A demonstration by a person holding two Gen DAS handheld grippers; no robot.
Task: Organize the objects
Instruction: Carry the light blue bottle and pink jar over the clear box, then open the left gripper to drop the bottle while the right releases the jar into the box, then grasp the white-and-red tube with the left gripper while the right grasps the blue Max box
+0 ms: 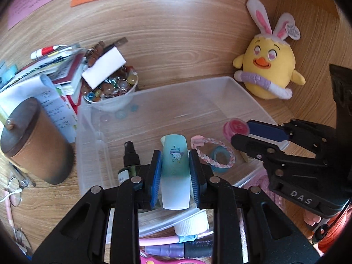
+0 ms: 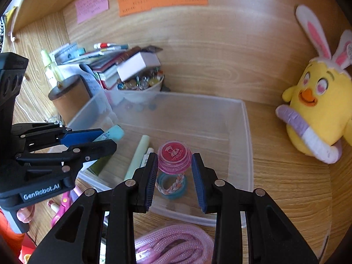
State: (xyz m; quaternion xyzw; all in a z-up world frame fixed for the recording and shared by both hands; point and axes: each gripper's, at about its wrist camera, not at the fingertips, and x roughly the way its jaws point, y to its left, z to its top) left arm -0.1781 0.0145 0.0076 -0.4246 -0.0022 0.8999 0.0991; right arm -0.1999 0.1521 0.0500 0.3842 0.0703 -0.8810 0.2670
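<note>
Left wrist view: we clamp a teal-and-white tube [image 1: 175,171] in narrowed left fingers [image 1: 156,171], right fingers [image 2: 151,176] gripping a pink round jar [image 2: 174,156], both over the clear plastic bin [image 2: 246,145] for dropping in.

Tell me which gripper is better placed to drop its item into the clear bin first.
Right, probably. The right gripper holds the pink jar well over the floor of the clear bin, above the tape roll. The left gripper, gripping the teal tube, sits nearer the bin's front rim.
</note>
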